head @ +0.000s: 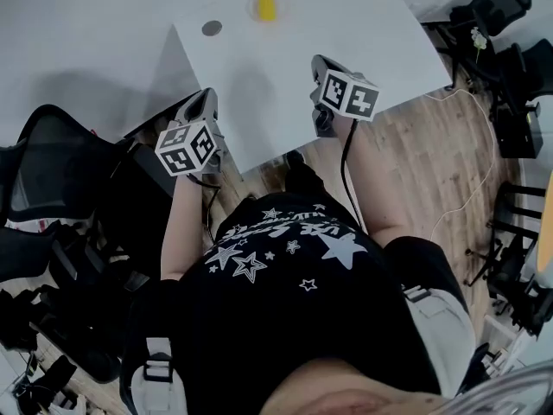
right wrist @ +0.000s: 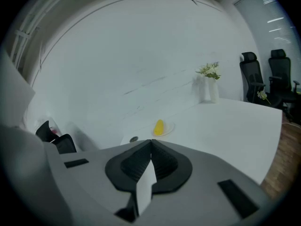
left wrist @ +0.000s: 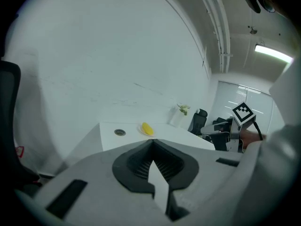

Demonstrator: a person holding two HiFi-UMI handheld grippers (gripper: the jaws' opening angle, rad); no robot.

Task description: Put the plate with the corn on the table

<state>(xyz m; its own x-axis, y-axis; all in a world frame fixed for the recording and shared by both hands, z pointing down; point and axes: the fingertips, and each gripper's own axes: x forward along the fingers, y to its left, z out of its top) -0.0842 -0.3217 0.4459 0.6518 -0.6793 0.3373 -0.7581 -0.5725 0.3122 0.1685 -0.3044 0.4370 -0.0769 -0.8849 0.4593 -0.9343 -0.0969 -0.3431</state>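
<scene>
Black star-printed shirt (head: 285, 258) fills the lower head view. Left gripper (left wrist: 153, 141): jaws pressed together, nothing between them. Right gripper (right wrist: 150, 142): likewise closed tip to tip, empty. Both are held by the near edge of the white surface (head: 363, 41), well apart from the plate (right wrist: 170, 127). Plate sits on the surface toward its far side with yellow corn (head: 266, 5) lying on it. Round grey cap (head: 212, 28) near it.

cool, bluish, even light throughout. a ceiling strip light (left wrist: 273, 53) glares at the upper right of the left gripper view. the white bench (head: 346, 33) is bright, with soft grey shadows in the head view. both gripper views bend strongly and blacken at the corners.
</scene>
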